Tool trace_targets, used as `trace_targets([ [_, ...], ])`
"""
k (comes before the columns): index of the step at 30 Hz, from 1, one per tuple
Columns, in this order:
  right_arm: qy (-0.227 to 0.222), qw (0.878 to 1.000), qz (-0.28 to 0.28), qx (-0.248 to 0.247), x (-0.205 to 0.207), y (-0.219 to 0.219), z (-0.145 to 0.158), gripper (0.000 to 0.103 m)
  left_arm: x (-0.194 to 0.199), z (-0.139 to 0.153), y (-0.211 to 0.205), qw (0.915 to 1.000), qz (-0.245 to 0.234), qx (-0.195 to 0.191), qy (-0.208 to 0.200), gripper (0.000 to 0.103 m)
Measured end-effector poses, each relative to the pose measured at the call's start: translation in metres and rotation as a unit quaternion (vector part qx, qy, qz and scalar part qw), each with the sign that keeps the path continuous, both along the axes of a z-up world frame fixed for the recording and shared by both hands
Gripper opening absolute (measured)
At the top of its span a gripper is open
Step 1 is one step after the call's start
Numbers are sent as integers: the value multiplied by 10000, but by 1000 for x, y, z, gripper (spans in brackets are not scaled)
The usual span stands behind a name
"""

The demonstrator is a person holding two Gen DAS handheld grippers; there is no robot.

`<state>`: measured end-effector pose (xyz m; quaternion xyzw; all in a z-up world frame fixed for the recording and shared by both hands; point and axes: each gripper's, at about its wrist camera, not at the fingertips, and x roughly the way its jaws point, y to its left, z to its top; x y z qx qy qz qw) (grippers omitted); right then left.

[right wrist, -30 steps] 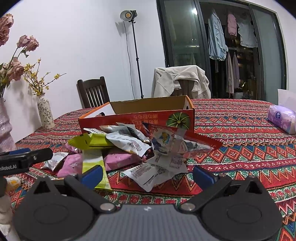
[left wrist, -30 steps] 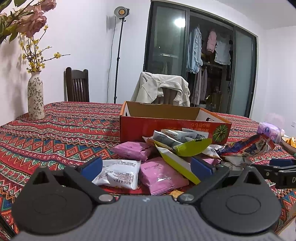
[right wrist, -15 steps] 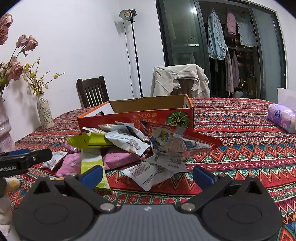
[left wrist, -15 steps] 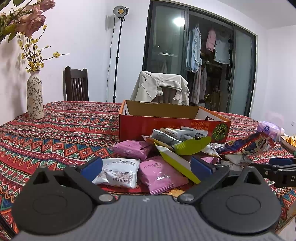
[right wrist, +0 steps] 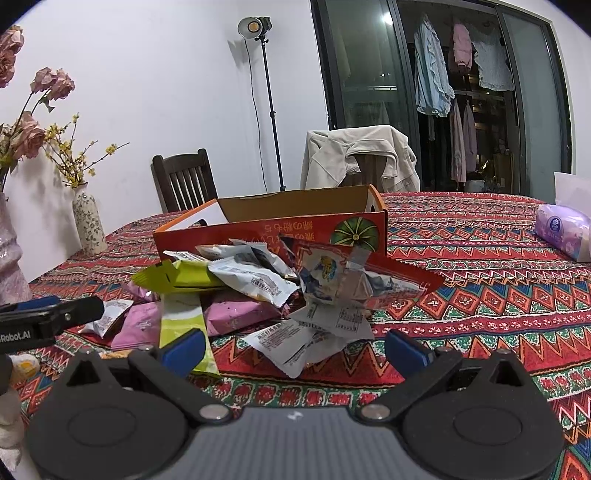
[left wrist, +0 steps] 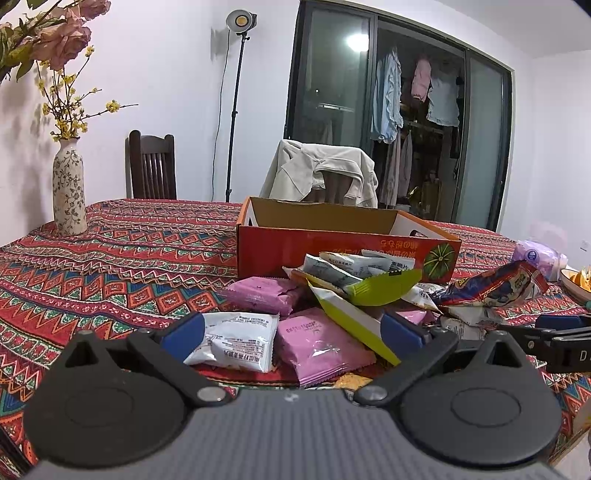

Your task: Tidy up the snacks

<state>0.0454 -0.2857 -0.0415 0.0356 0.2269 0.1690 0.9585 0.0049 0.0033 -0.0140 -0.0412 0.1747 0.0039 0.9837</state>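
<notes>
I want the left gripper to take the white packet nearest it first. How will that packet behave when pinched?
The white packet looks like a puffy sealed foil pouch, so it probably dents rather than staying stiff. Its glossy film may slip between the pads. It seems light, lying flat on the tablecloth between the open left gripper fingers.

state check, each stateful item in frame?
left gripper: open, empty
right gripper: open, empty
cardboard box: open-topped, upright, interior hidden
snack packets: piled loose outside box
lamp: on
jacket: draped over chair
</notes>
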Motion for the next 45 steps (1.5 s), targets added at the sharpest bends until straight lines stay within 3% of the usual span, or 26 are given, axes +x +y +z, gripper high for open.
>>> trace_targets([
  [32,121,9998,89,-113,4,8,-5,103,0,0,6,9999,45,-66,72,103],
  [38,375,9991,121,-132,20,18,-7,91,2,-1,12,9998,130,-105,101,103],
  [45,842,9963,-134,-93,50,32,-12,85,6,-3,19,9995,195,-188,170,103],
])
